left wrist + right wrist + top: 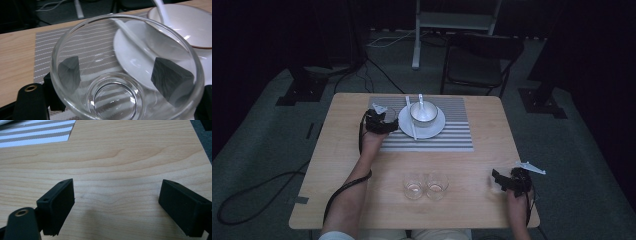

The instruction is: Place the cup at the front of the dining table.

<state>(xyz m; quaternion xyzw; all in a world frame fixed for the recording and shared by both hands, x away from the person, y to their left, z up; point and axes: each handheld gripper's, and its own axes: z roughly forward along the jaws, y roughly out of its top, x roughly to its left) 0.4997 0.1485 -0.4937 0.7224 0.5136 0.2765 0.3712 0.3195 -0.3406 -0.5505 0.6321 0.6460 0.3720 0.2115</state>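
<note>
a person is sitting at a wooden table (347, 150), holding a two-jaw gripper in each hand. the left gripper (382, 120) is reaching forward over a grey striped placemat (452, 135) and its jaws are closing around a clear glass (125, 75), one jaw pressing on each side of the glass wall, as the left gripper view is showing through the glass. just beyond this gripper and to its right, a white plate (435, 128) is lying on the placemat, carrying a bowl (424, 114) with a white spoon (421, 102) resting in it. a pair of chopsticks (411, 120) is lying across the left part of the plate, close beside the held glass. the right gripper (501, 181) is hovering low near the right edge of the table, well apart from the left one, and its jaws are standing wide apart with nothing between them; in the right gripper view only bare wood is lying ahead of them, with a corner of the placemat far off to the upper left. between the two grippers, nearer the person, two more clear glasses (425, 186) are standing side by side on the bare table, touching or nearly touching. a dark chair (479, 60) is standing on the floor beyond the far edge of the table.
</note>
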